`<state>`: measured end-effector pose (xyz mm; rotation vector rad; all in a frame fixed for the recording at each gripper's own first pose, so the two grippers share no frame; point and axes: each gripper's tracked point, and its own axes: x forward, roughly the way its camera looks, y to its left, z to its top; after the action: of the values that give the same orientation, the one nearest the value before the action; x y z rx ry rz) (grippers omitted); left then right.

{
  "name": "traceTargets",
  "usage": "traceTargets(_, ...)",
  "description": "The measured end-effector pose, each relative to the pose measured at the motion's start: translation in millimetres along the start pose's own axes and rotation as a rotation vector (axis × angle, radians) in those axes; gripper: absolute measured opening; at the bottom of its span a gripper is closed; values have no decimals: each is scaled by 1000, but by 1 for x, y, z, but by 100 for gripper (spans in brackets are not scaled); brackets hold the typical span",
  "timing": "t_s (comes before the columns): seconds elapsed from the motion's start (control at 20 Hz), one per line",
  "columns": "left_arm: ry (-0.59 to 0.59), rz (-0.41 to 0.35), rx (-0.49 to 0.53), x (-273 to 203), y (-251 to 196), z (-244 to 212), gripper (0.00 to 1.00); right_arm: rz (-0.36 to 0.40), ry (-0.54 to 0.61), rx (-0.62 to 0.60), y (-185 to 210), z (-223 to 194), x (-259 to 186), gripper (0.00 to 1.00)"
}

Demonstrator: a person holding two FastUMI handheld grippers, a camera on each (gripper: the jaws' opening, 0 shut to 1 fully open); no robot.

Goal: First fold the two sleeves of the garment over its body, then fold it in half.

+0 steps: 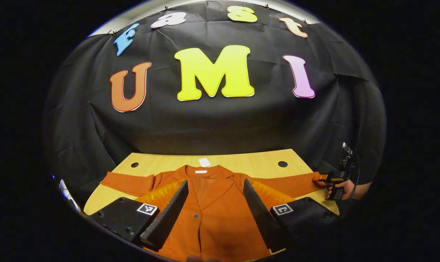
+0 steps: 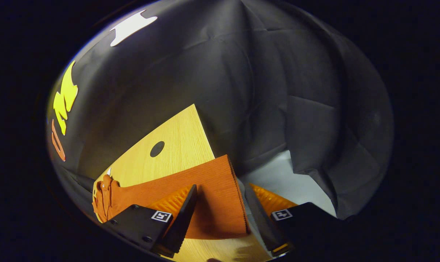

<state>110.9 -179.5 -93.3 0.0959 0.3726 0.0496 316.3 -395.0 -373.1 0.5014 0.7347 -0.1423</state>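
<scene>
An orange jacket (image 1: 212, 207) lay spread face up on a wooden table (image 1: 249, 162), collar toward the far edge and both sleeves stretched out to the sides. The left gripper (image 1: 214, 214) hovered over the jacket's front with its fingers wide apart, a button (image 1: 196, 216) visible between them. At the far end of one sleeve (image 1: 292, 183), a hand (image 1: 347, 189) held the right gripper (image 1: 323, 178) at the cuff. A white tag (image 1: 204, 162) rested on the table just beyond the collar.

A wooden table (image 1: 241, 160) carries an orange jacket (image 1: 212, 211) and perhaps a paper tag (image 1: 204, 162).
</scene>
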Motion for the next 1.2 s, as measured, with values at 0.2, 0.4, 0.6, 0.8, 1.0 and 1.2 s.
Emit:
traceTargets(0.2,1,8,-26,-3,2,-5,98,-44,-2,28,-6,9,-6,52)
traceTargets(0.4,3,15,-19,-10,10,-10,98,-77,4,41,0,12,-18,8)
traceTargets(0.6,-12,26,-58,-17,32,-12,98,-23,-42,30,31,29,-44,5)
traceTargets(0.8,-61,48,-57,-24,78,-9,98,25,-103,-17,84,55,-87,5)
traceTargets(1.0,-113,70,-59,-32,146,-13,98,75,-174,-60,177,62,-134,6)
traceTargets(1.2,-160,65,-100,-44,214,-19,99,157,-205,-171,293,46,-173,5)
